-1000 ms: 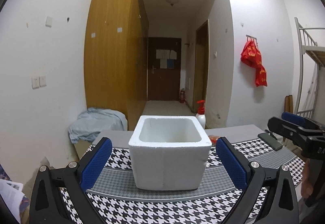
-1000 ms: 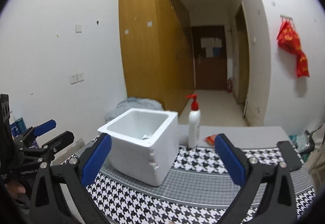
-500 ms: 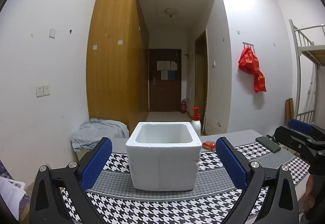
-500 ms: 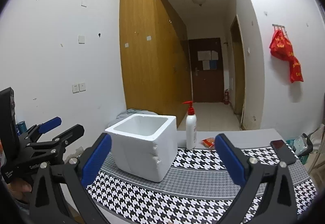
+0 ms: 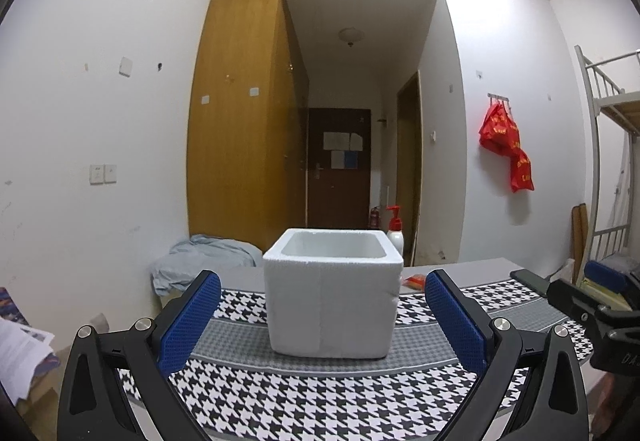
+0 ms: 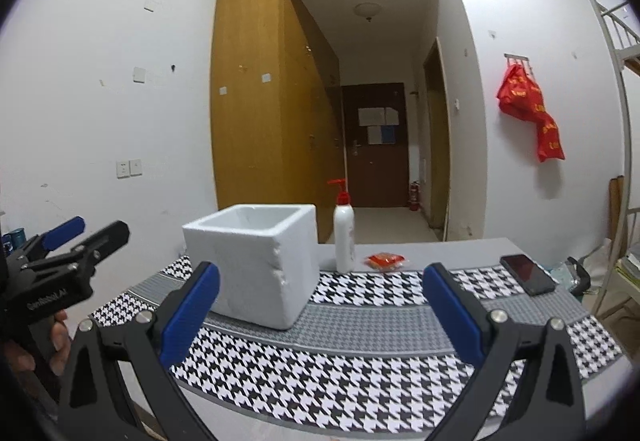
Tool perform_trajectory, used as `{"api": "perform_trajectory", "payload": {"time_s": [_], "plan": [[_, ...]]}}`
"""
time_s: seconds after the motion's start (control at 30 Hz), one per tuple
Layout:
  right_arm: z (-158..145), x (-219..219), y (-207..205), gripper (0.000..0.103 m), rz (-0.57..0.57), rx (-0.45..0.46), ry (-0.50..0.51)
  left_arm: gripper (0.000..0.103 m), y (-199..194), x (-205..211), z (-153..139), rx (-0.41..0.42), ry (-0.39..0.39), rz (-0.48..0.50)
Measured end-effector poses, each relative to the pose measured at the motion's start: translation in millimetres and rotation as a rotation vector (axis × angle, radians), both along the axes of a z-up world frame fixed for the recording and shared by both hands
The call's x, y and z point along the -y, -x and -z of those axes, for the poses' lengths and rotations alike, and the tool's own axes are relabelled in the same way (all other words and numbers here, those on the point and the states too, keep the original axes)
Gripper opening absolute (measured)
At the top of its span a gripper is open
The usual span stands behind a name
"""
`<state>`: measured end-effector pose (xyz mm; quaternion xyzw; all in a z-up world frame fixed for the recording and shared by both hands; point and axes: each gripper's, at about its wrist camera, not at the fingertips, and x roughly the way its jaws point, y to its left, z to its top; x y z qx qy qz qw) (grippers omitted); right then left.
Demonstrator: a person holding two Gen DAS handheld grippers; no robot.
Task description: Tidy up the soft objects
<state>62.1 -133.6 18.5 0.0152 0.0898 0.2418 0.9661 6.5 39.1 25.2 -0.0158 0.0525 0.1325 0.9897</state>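
Houndstooth cloth (image 5: 320, 393) under foam box (image 5: 330, 301)

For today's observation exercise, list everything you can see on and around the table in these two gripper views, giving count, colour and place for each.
Foam box: one, white, open top, on the houndstooth cloth, left of centre.
Pump bottle: one, white with red pump, upright behind and right of the box.
Small packet: one, red-orange, flat on the grey table right of the bottle.
Phone: one, black, flat at the cloth's far right edge.
Houndstooth cloth: one, black, white and grey, covering the table.
Hanging bags: red, on a wall hook at right; number unclear.
Bundled fabric: one heap, pale blue, beyond the table at left.
Left gripper: black, blue pads, open, empty.
Right gripper: black, blue pads, open, empty.
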Motion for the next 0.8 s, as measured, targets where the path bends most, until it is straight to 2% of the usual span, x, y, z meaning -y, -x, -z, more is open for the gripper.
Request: {"api": "perform_trajectory", "payload": {"time_s": [0.17,0.53,0.8], "plan": [[12.5,6.4,0.3,0.103,-0.022,-0.042,-0.021,0.102,2.4,4.1,11.5,-0.005,-0.008,-0.031],[35.2,10.2,16.8,0.103,-0.046,-0.044,-0.043,0.102,12.0,8.6,42.6,-0.026,0.015,-0.015],[44.9,8.8,22.9,0.103,-0.013,-0.030,-0.030,0.102,15.2,11.1,55.7,-0.059,0.014,0.010]]}}
